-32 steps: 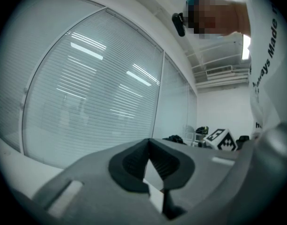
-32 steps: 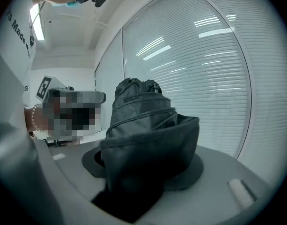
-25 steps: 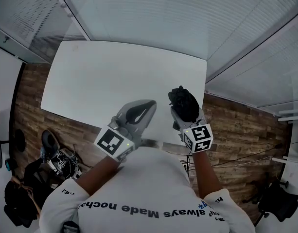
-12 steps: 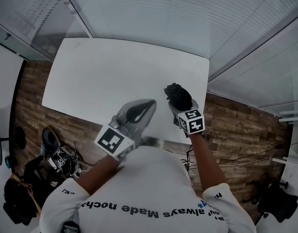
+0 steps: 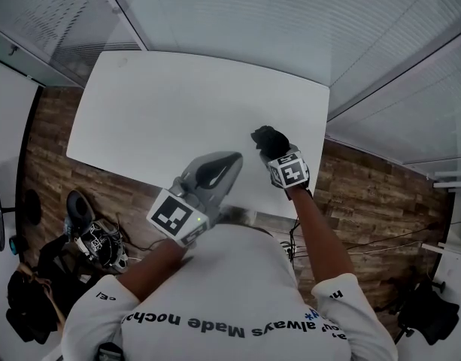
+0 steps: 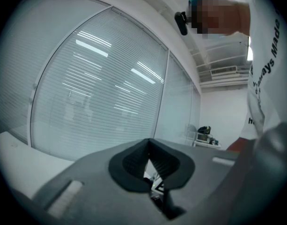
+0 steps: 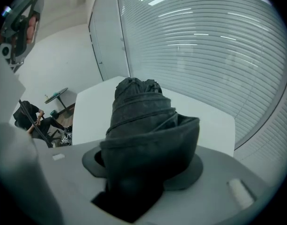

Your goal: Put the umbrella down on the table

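A folded black umbrella (image 5: pixel 268 139) sticks out of my right gripper (image 5: pixel 276 153), whose jaws are shut on its bundled fabric. It hangs tilted downward over the near right part of the white table (image 5: pixel 170 107). In the right gripper view the umbrella (image 7: pixel 139 118) fills the space between the jaws of the right gripper (image 7: pixel 142 159) and points at the table's far corner. My left gripper (image 5: pixel 228 160) hovers level at the table's near edge, shut with nothing in it. In the left gripper view the tips of the left gripper (image 6: pixel 149 142) meet.
A glass wall with blinds (image 5: pixel 290 28) runs behind the table. Wood flooring (image 5: pixel 365 201) surrounds it. Bags and dark gear (image 5: pixel 87 235) lie on the floor at the left, and cables (image 5: pixel 380 250) trail at the right.
My right gripper has sunk toward the table with the umbrella and tipped further downward. The left gripper has stayed where it was.
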A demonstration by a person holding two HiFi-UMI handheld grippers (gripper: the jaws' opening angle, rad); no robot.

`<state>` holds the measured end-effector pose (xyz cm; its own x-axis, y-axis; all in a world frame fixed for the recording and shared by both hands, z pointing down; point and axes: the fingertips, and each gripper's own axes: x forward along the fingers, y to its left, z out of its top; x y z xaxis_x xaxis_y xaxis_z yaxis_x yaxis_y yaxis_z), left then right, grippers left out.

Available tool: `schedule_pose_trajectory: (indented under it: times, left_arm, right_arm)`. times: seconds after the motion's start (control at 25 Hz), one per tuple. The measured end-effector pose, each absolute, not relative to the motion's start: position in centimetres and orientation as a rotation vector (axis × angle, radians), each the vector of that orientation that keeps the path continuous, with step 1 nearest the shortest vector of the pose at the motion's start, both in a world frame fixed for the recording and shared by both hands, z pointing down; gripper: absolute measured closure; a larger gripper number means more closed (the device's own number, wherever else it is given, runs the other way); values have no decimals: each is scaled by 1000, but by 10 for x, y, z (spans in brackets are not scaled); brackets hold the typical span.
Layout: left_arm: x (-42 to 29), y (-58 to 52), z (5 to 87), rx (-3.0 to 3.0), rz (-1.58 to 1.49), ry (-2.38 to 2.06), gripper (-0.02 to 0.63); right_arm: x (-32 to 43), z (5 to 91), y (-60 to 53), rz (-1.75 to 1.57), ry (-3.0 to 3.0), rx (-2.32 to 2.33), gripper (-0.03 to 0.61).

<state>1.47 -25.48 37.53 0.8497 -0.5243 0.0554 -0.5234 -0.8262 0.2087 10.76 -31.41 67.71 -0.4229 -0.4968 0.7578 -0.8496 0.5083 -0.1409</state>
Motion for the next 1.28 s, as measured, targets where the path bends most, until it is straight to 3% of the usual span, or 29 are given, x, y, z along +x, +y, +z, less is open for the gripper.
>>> schedule_pose_trajectory:
  times: [1.28]
  left_arm:
    - [-10,-260,390,2781,36,-854,612]
  right_arm:
    - [108,776,-320,820,-1827,930,319]
